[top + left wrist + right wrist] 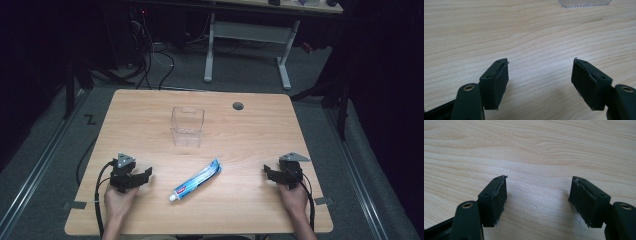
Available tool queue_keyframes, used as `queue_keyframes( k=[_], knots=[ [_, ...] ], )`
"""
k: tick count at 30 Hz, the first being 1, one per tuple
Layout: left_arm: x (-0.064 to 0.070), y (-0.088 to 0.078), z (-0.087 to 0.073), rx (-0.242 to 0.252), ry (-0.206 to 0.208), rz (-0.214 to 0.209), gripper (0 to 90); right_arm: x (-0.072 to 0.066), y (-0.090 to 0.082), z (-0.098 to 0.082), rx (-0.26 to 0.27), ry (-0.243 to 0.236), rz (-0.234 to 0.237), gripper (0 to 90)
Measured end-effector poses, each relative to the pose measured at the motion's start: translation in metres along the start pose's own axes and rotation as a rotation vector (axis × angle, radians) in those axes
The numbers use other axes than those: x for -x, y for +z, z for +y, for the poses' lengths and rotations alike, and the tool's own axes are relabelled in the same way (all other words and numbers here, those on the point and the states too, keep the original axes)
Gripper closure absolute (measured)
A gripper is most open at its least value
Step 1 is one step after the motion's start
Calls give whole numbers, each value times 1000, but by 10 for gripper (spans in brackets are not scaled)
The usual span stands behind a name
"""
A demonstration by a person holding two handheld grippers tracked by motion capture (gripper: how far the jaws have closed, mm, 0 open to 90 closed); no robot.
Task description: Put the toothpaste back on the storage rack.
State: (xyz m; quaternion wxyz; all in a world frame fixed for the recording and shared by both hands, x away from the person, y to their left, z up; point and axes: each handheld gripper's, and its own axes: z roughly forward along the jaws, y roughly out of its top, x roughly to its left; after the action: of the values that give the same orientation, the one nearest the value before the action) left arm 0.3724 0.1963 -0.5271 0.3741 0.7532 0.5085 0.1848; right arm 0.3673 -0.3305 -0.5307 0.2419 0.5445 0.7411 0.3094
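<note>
Both forearms entered the high view from the bottom edge, each hand holding one gripper low over the wooden table [250, 115]. Left gripper [146, 174] sat near the table's left front corner; its jaws stood wide apart with only bare wood between them, as the left gripper view [540, 75] confirmed. Right gripper [267, 173] sat near the right front edge, jaws likewise spread and released, nothing between the pads in the right gripper view [537, 195]. Between the two grippers, well apart from each, lay the toothpaste tube [196, 180], flat on the table, set diagonally, its white cap toward the person and its crimped end pointing away to the right. Behind the tube, near the table's centre, stood a clear plastic container [187, 126], upright; its lower edge appeared at the top of the left gripper view [585, 3]
</note>
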Motion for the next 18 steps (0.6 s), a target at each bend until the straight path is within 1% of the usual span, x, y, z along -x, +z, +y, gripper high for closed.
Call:
queue_keyframes(
  k=[6, 9, 13, 18],
  knots=[
    [5, -5, 1, 19, -1, -31, 302, 0, 0, 0, 0, -1, 0, 300],
    [7, -8, 1, 27, 2, -36, 301, 0, 0, 0, 0, -1, 0, 300],
    [12, -11, 3, 29, 14, -52, 296, 0, 0, 0, 0, -1, 0, 300],
    [20, -16, 7, 31, 32, -74, 290, 0, 0, 0, 0, -2, 0, 300]
  ],
)
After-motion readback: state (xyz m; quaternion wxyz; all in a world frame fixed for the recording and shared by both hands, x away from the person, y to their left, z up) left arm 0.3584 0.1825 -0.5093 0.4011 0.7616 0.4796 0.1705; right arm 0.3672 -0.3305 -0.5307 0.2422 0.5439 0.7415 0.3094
